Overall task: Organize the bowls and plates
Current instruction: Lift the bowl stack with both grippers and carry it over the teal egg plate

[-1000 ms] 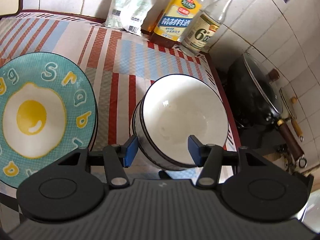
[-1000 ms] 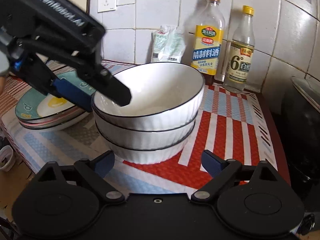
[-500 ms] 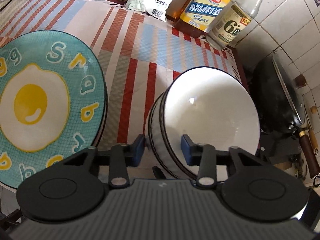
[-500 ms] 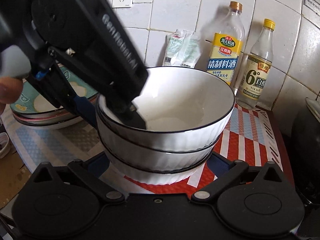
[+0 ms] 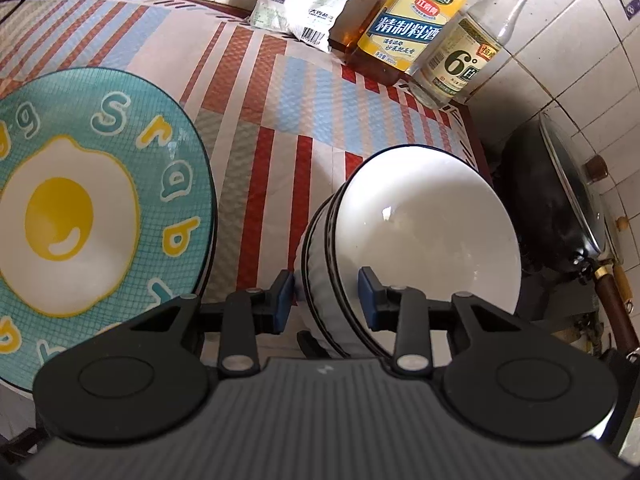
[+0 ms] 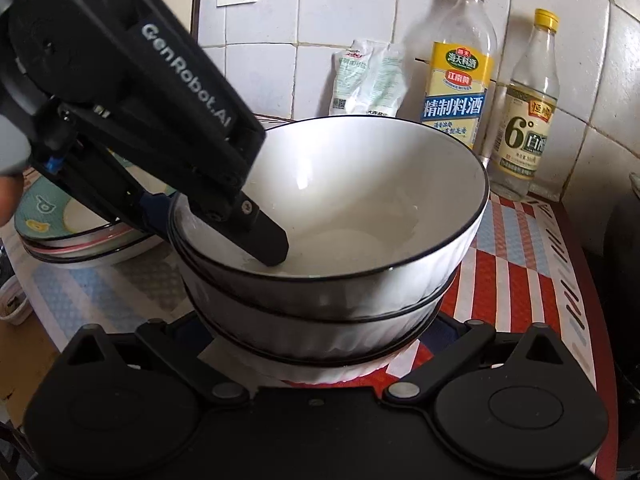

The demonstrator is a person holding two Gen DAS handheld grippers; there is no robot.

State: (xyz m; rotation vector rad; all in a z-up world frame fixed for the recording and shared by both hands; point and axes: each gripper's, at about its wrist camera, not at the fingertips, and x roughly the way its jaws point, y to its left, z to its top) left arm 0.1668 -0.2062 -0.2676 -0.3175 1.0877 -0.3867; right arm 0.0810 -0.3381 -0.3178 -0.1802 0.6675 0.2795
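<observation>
1. Left wrist view: the left gripper [image 5: 324,300] straddles the near wall of the stack of white, black-rimmed ceramic bowls [image 5: 424,236], one blue pad outside the ribbed wall and one inside the top bowl. Its jaws are closing, with the wall between them; the outer pad sits just beside the wall, and firm contact is not yet plain.
2. Right wrist view: the right gripper [image 6: 320,332] has its jaws spread wide, flanking the base of the same stack low down, its fingertips hidden behind the bowls.
3. Step in hand, as I judge it: taking hold of the bowl stack to shift it. The next move calls for the left pads to pinch fully before any lift, and likely a supporting grip from the right.
4. The bowls stand on a red, blue and cream striped tablecloth [image 5: 280,92], near a stack of plates topped by a teal fried-egg plate [image 5: 100,208].
5. Against the white tiled wall [image 6: 360,4] stand two clear bottles, the cooking wine bottle [image 5: 408,28] and the vinegar bottle [image 5: 464,60], beside a white packet [image 5: 308,4]; a black lidded wok [image 5: 560,200] sits off the cloth's edge.
</observation>
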